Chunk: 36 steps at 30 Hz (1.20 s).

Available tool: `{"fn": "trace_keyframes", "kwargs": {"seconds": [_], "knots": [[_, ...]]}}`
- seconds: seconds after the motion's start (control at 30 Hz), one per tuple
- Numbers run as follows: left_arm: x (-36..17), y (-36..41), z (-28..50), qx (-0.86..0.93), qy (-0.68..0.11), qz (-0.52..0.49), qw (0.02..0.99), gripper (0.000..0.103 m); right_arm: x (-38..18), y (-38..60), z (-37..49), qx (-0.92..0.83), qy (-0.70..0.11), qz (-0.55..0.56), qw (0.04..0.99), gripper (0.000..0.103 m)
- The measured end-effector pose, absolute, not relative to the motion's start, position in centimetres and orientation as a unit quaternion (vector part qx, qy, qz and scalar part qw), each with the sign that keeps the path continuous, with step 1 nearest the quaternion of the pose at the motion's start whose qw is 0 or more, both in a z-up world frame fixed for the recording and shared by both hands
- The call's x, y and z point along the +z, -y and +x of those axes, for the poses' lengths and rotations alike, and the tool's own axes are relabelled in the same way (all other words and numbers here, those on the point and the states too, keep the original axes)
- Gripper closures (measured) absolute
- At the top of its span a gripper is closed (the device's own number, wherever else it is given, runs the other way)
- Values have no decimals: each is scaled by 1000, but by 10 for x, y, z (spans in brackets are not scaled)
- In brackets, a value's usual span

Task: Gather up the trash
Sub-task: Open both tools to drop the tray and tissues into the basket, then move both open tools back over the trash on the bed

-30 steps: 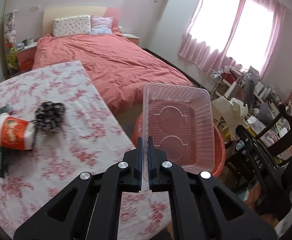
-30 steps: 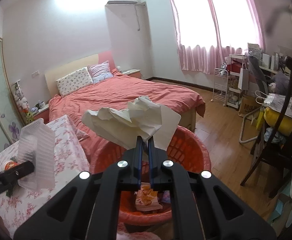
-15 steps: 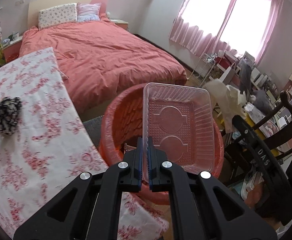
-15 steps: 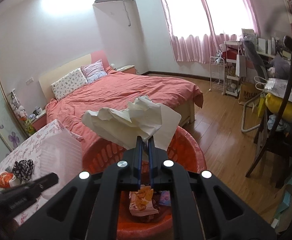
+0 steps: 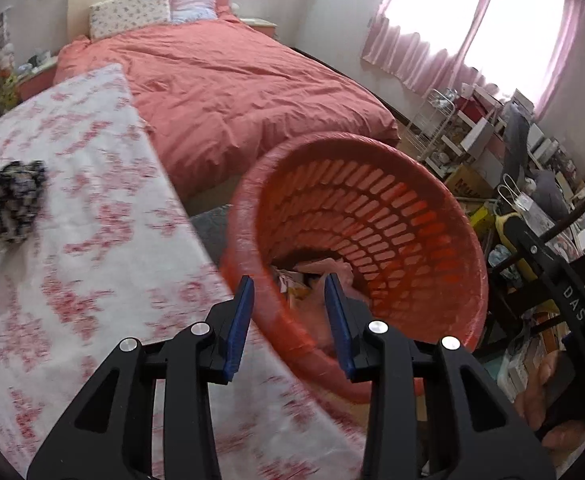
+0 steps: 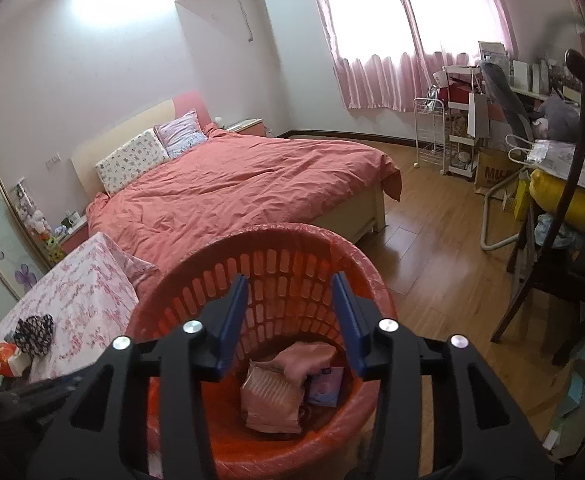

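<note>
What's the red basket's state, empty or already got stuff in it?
Not empty. The red basket holds trash at its bottom: a ribbed pinkish tray and a small wrapper beside it. It is far from full.

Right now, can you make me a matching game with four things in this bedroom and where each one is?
1. round red plastic basket
2. black-and-white frilly cloth
3. white floral pillow
4. left claw

a. on the flowery tablecloth
b. open above the basket
c. at the head of the bed
d. on the floor beside the table

Pairs: 1-d, 2-a, 3-c, 4-b
</note>
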State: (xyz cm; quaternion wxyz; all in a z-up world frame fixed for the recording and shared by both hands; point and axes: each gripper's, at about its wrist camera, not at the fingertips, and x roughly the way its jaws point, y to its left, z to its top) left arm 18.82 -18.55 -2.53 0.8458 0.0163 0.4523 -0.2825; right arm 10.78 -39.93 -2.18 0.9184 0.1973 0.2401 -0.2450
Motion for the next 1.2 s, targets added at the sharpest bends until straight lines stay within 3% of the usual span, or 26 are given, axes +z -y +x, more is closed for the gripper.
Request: {"fn": "trace_keyframes", "kwargs": {"seconds": [0.27,0.43,0.53,0.87,1.2], "knots": [[-9,120,176,-207,-412,36,887,45,-11,358,113,-211,-253,165,930,51],[-3,61,170,-123,-390,44,912,22,-5,314,126,-168,-266,144,938,48],[-1,20,169,-60,-379,50,922,13,-2,278,139,-130,-276,132,943,46],[-7,-98,172,83,-390,31,917,3,4,150,180,-8,-306,84,948,45],[-9,-170,161,121,-388,-9,913,3,20,41,233,64,-327,65,941,47]]}}
